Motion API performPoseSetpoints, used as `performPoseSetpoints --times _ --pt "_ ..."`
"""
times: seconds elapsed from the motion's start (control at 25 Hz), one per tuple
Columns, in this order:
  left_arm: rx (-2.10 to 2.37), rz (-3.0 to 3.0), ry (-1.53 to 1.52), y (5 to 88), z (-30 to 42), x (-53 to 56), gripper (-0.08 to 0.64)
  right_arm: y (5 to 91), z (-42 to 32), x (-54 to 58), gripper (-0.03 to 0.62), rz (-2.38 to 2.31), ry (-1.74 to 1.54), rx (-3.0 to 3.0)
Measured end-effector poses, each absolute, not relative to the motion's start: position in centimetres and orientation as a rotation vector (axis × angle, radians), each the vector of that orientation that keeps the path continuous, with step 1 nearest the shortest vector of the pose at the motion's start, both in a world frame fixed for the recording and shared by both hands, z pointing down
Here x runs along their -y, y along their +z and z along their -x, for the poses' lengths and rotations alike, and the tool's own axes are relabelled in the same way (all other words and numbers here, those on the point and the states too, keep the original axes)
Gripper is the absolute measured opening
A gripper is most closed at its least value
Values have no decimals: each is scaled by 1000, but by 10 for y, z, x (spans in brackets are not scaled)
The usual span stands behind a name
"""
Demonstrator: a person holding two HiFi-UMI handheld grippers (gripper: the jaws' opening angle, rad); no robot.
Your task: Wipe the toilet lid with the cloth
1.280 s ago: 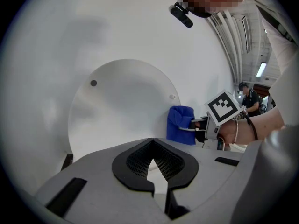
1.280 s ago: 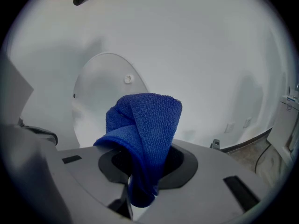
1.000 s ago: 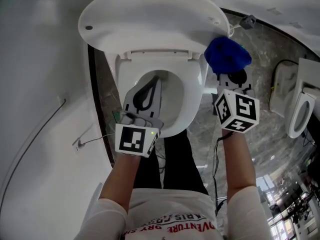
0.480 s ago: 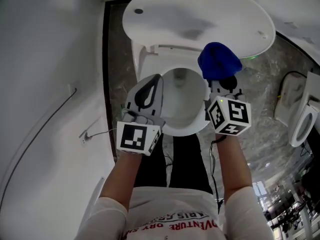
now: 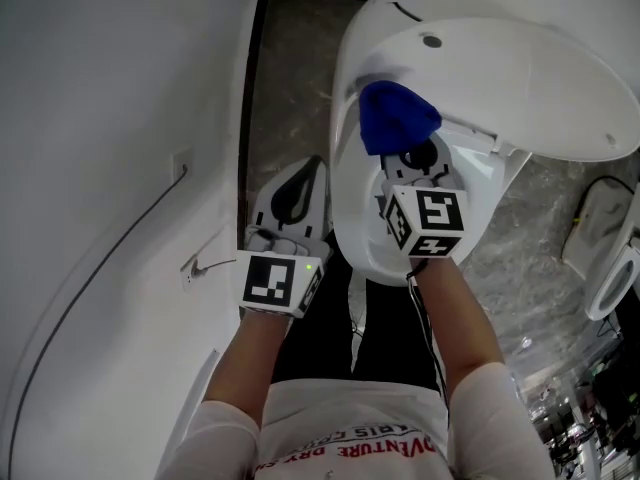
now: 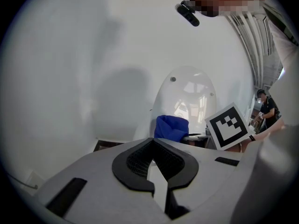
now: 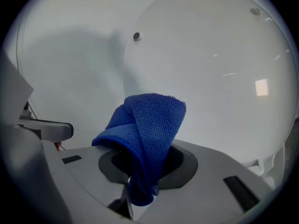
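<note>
A white wall fills the left of the scene, and a strip of dark marbled floor is seen between it and a white toilet. The toilet lid is raised, its broad inner face turned toward the near side. The left gripper is held low at the left of the bowl, above the floor strip; its jaws are pressed together with nothing between them. The right gripper is held over the bowl and pointed at the lid, its jaws pinched on a folded blue cloth. The cloth is bunched up above the jaws, right in front of the lid's lower left part; whether it touches the lid cannot be told.
</note>
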State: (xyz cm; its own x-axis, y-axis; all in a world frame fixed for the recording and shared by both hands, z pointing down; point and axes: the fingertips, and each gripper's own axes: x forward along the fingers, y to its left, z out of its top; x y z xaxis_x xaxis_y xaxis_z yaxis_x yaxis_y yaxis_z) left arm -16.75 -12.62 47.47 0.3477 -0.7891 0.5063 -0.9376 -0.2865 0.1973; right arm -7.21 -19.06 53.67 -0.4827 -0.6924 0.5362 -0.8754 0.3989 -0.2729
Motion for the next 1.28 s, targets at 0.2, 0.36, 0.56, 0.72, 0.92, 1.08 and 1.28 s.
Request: performPoseSetpoints --times 0.2,0.36,0.56,0.72,0.92,1.08,1.28 --pt "1519 -2128 423 487 184 127 6 551 90 206 87 -1363 723 2324" --pt "1499 -2122 428 496 177 126 6 559 82 213 87 -1358 695 2317" --pt "1462 -2156 433 499 156 131 6 564 63 218 87 -1353 659 2301" --pt "1452 -2171 431 500 143 136 6 568 35 219 87 -1392 690 2259" --pt "1447 -2184 438 505 125 142 6 573 3 218 87 -1415 679 2240" --pt "1468 -2171 430 505 109 142 6 577 -31 214 87 -1445 688 2205" --pt "1448 -2157 420 507 76 140 6 577 -87 209 87 -1502 689 2134"
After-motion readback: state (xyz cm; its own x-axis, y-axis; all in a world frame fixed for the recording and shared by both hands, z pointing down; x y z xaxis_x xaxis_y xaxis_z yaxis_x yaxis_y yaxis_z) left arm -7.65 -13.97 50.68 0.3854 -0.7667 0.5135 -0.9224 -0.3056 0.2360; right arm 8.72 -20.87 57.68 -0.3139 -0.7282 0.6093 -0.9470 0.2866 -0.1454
